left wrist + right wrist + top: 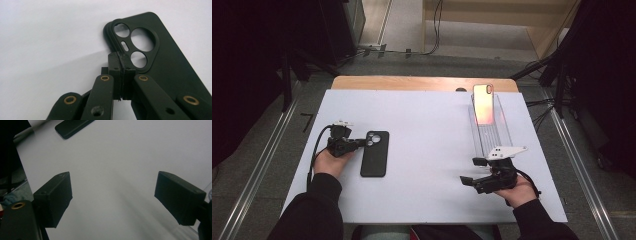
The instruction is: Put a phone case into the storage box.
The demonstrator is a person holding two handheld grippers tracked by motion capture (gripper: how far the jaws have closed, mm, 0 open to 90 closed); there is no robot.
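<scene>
Case [375, 153], black, flat on counter [427, 150], left half, camera cutouts up. High view: left tool [360, 143] at case's top left corner, touching or nearly so; right tool [472, 171] low on right half, spread wide, holding nothing. Phone [483, 104] propped in clear stand [492, 131] at far right, well apart from case. Judged early: case not lifted, phone not yet fitted. Broad bare white between case and stand; counter edges near both hands.

Left gripper view: left tool [121, 65] with jaws pressed together, tips against case [160, 57] rim just beside cutouts; whether rim is pinched, cannot tell.

Right gripper view: right tool [113, 195] wide open over bare counter [120, 157], nothing between jaws; case end [72, 126] far off at top; counter edge at left.
</scene>
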